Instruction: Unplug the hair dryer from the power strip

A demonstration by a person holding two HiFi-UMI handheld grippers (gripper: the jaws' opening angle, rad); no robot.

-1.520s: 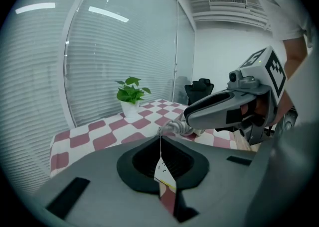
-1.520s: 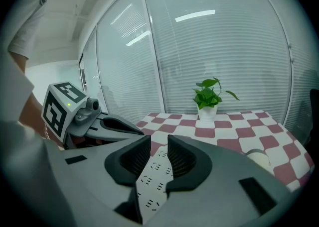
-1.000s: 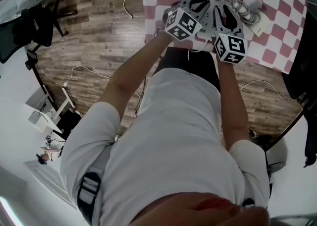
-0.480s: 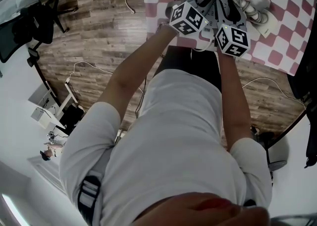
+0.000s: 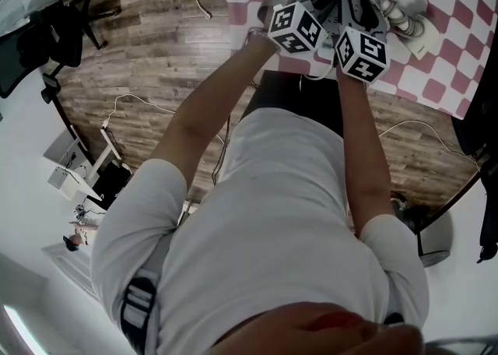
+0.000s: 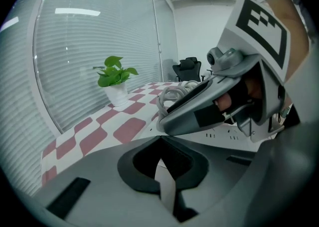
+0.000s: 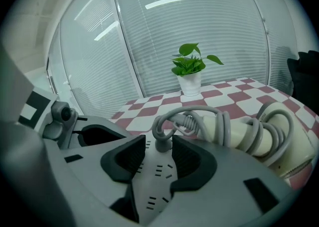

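My left gripper [image 6: 165, 183] is clamped on the white power strip's [image 6: 222, 135] edge to steady it, while my right gripper [image 7: 157, 159], its jaws having just been opening wide and pressing nothing, straddles the hair dryer's [image 7: 244, 129] seated plug [image 7: 162, 143] before pulling.

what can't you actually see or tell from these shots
- plug prongs: right gripper view, sunk in the power strip
- hair dryer barrel end: right gripper view, cut off by the lens edge
- black chair detail: left gripper view, too far and small
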